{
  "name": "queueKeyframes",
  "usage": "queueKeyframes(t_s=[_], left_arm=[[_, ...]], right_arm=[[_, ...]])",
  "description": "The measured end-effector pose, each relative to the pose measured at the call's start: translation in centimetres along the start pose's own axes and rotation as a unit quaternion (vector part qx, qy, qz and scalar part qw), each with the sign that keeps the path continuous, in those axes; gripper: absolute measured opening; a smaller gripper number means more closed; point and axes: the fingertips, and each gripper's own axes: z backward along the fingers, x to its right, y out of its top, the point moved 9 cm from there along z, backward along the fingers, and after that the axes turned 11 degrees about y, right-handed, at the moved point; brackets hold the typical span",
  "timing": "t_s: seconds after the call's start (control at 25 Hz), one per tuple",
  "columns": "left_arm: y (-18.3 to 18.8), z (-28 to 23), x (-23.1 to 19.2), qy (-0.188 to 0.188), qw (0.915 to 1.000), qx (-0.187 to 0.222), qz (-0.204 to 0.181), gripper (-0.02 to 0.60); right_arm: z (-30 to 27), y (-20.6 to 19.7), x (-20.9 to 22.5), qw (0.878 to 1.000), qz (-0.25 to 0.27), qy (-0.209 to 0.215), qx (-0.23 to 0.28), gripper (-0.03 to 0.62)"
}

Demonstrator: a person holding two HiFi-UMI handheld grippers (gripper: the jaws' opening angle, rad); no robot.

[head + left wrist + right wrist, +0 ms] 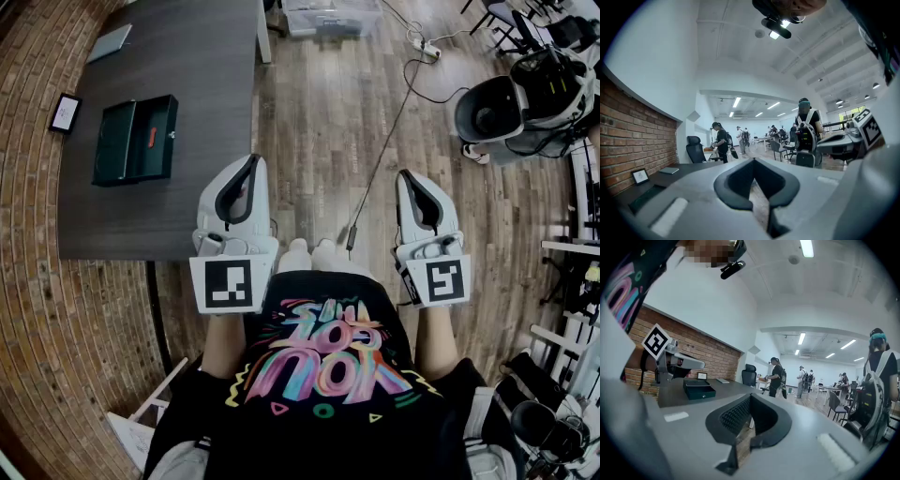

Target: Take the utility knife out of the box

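Note:
An open dark green box (136, 139) lies on the dark table (187, 75) at the upper left, with a small red-orange utility knife (151, 137) inside it. In the right gripper view the box (698, 390) sits on the table to the left, and the knife is not visible there. Both grippers hover over the wooden floor in front of the person, short of the table. My left gripper (251, 161) is shut and empty, its jaws meeting (757, 176). My right gripper (410, 176) is also shut with nothing in it (749, 404).
A small framed tablet (65, 112) and a grey notebook (110, 42) lie on the table by the brick wall (37, 281). A cable (394, 122) runs across the floor. Equipment (525, 98) stands at the right. Several people (721, 140) and chairs are far off.

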Motion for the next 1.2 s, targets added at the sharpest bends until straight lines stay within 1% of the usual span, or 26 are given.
queueKeyframes(t_s=[0.16, 0.32, 0.52, 0.68, 0.8, 1.0, 1.2], left_arm=[[0.1, -1.2, -0.2, -0.008, 0.9999, 0.000, 0.011, 0.002], [0.5, -2.4, 0.1, -0.005, 0.9996, 0.005, 0.027, 0.000], [0.9, -3.7, 1.6, 0.002, 0.9998, 0.008, 0.016, 0.002], [1.1, -4.4, 2.6, 0.009, 0.9997, 0.012, 0.020, 0.000], [0.9, -5.5, 2.1, 0.011, 0.9997, 0.012, 0.019, 0.000], [0.3, -7.6, 2.0, 0.014, 0.9998, 0.007, 0.012, 0.002], [0.4, -11.9, 0.7, 0.021, 0.9997, 0.008, 0.008, 0.000]], right_arm=[[0.2, 0.2, 0.7, 1.000, -0.004, -0.014, 0.007, -0.002], [0.3, -0.1, 1.7, 1.000, -0.006, -0.025, 0.018, -0.002], [0.5, -1.0, 2.8, 1.000, -0.006, -0.009, 0.015, 0.000], [0.4, -1.4, 3.6, 1.000, -0.004, 0.007, 0.021, 0.000], [-0.9, -1.8, 4.1, 1.000, -0.006, 0.017, 0.012, 0.000], [-2.6, -2.7, 5.8, 1.000, -0.014, 0.012, 0.010, 0.000], [-6.2, -3.0, 8.2, 1.000, -0.014, 0.018, 0.014, 0.000]])
